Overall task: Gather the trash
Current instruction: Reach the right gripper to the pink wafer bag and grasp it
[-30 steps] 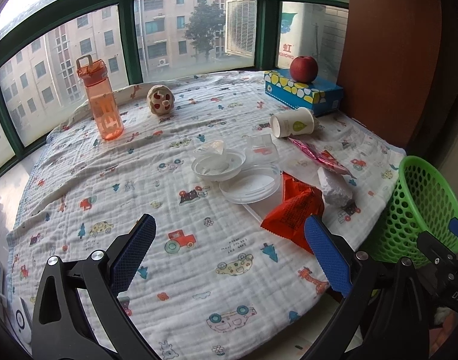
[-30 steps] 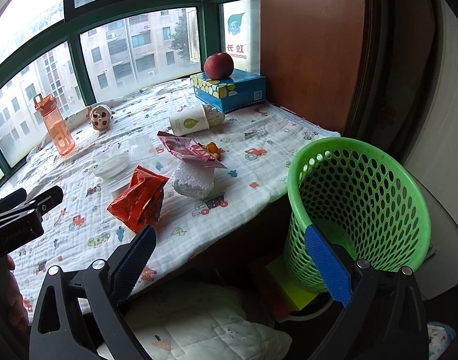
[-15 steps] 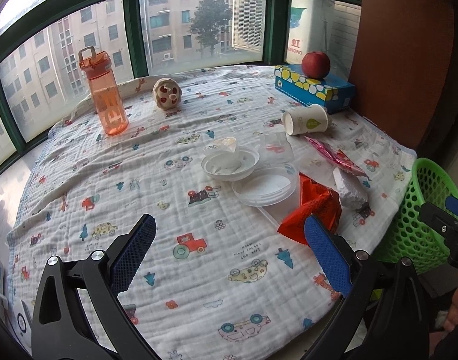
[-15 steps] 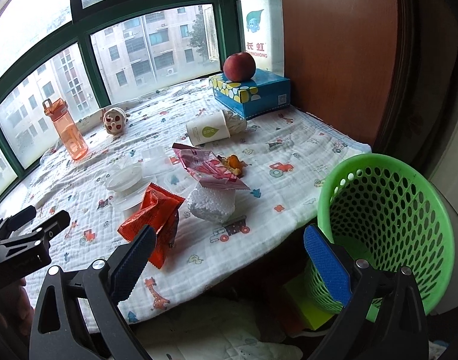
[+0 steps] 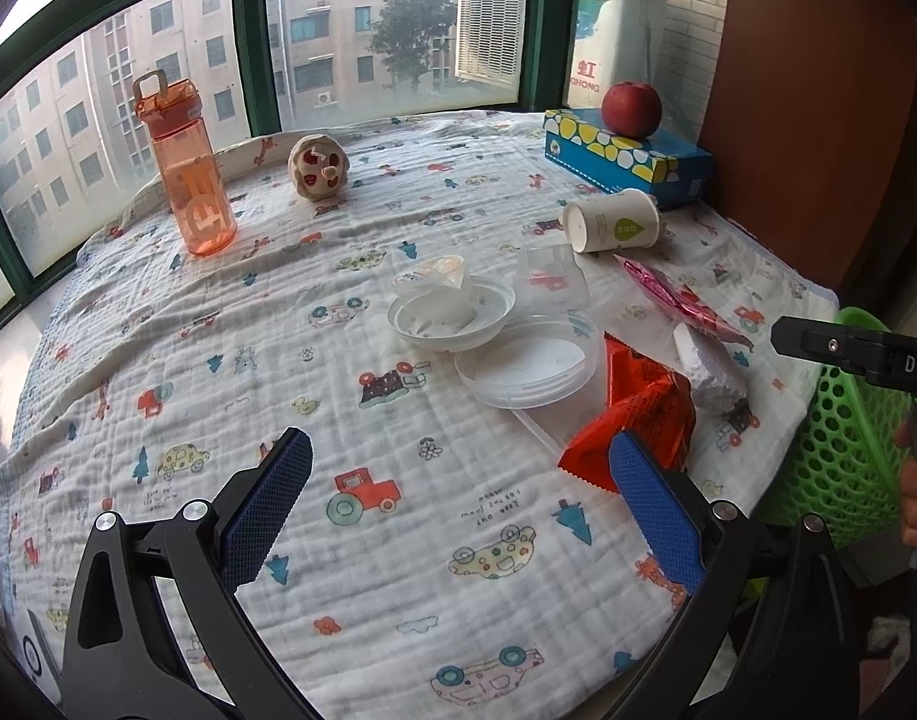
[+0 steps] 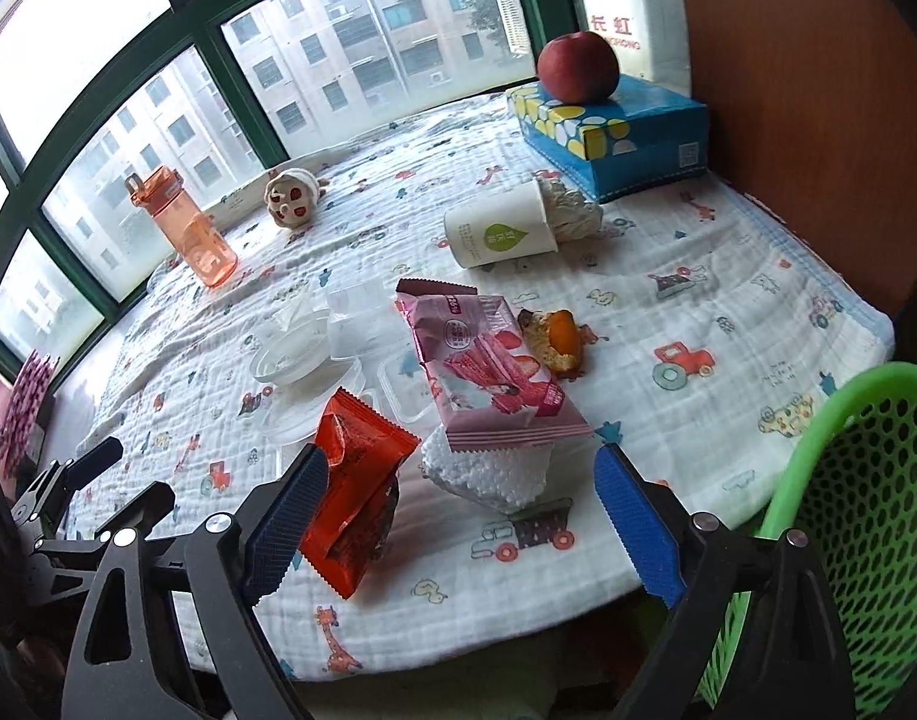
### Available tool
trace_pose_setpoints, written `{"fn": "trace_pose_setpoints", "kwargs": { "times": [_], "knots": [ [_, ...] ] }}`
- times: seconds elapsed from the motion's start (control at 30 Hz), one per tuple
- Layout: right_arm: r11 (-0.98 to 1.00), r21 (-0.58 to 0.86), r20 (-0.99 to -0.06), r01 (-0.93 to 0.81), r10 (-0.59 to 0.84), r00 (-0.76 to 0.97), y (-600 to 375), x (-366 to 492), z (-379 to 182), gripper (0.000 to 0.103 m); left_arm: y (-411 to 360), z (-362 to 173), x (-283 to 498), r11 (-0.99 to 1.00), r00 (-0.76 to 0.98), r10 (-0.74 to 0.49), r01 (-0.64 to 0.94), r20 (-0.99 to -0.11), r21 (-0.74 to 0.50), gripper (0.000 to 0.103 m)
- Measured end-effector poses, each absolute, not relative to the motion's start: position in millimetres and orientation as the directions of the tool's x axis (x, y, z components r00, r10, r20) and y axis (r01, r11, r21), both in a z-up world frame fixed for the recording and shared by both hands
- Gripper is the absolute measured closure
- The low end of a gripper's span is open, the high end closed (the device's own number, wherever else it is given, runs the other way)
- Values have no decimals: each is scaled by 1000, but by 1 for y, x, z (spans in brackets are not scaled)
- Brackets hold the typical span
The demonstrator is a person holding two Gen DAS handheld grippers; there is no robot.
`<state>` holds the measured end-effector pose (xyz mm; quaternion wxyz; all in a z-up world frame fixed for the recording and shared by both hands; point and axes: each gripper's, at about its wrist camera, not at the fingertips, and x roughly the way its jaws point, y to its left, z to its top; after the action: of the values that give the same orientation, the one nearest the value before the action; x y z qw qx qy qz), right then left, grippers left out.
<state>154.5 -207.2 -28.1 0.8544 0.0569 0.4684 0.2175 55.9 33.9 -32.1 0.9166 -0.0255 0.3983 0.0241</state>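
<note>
Left wrist view: the left gripper [image 5: 458,498] hovers above the near edge of a table covered by a cartoon-print cloth [image 5: 278,360], its blue-padded jaws spread wide and holding nothing. Ahead lie the trash items: a red snack wrapper [image 5: 644,402] just beyond the right jaw, a white foam chunk [image 5: 707,369] beside it, clear plastic lids [image 5: 527,357], a tipped paper cup [image 5: 611,228] and a pink wrapper [image 5: 680,300]. The green basket [image 5: 842,450] stands off the table's right edge. An orange bottle [image 5: 188,174], an apple [image 5: 631,109] and a tissue box [image 5: 626,159] are probably not trash; grabbing them would be a mistake.

Right wrist view: the right gripper [image 6: 458,516] is angled down over the table edge, jaws wide apart and empty. The red snack wrapper [image 6: 356,492] touches its left jaw; the foam chunk [image 6: 488,471] sits between the jaws, with the pink wrapper [image 6: 488,372] resting on top. Closing here could likely pinch only foam and let the pink wrapper slide off, or catch the cloth. A piece of orange food scrap [image 6: 554,339] lies near. The green basket [image 6: 866,516] is close on the right.
</note>
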Motion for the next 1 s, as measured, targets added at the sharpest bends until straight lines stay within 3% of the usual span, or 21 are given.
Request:
{"fn": "trace_pose_setpoints", "kwargs": {
  "times": [0.27,0.63,0.7,0.8,1.0],
  "knots": [
    [867,269,-816,-419,436,379,-182,202,-42,20,30,-40,65,999,670,-8,-32,-742,-39,5],
    [854,299,-868,-426,429,252,-172,255,-80,25,15,-44,74,996,663,-90,71,-743,-57,6],
    [854,310,-870,-419,432,238,-173,258,-84,35,9,-45,76,994,657,-110,90,-746,-68,6],
    [848,339,-861,-408,454,228,-175,260,-85,42,0,-46,78,989,651,-137,126,-747,-71,7],
    [845,355,-838,-400,478,265,-181,253,-71,48,-24,-51,87,978,633,-179,196,-753,-68,15]
  ]
}}
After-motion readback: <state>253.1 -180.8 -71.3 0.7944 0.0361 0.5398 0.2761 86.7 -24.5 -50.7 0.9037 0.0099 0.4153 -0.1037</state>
